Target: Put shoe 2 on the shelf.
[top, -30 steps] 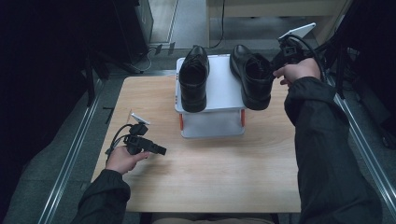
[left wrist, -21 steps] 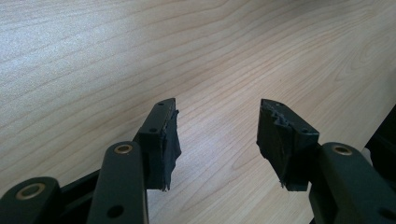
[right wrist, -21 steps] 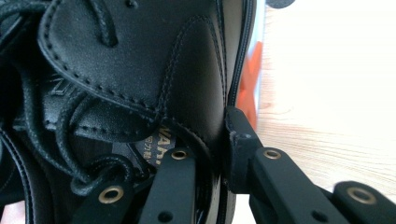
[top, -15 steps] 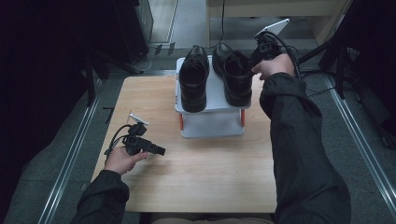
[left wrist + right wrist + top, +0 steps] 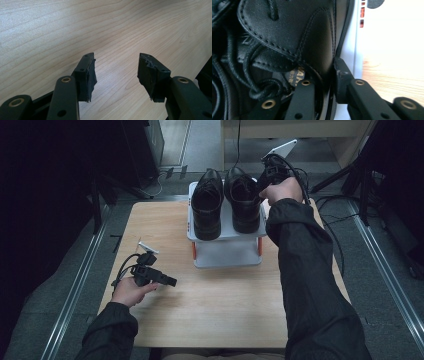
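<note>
The right gripper (image 5: 264, 180) has the collar of the right-hand shoe (image 5: 243, 202) between its jaws, one inside and one outside, and those jaws have just been easing apart. From the close right gripper view I can't quite say whether the pads are clear of the leather yet. The shoe sits on top of the small white rack (image 5: 226, 251), just beside the other shoe (image 5: 207, 205), toes toward the person.

The risk is in the pull-away. If the inner jaw catches the collar or the laces (image 5: 254, 82) as the hand backs off, the shoe could be dragged toward the rack's right edge, or tip off it onto the table (image 5: 220, 310). It might also nudge its neighbour askew.

The left gripper (image 5: 165, 281) rests low over the table with jaws spread and nothing between them, well away from any trouble.
</note>
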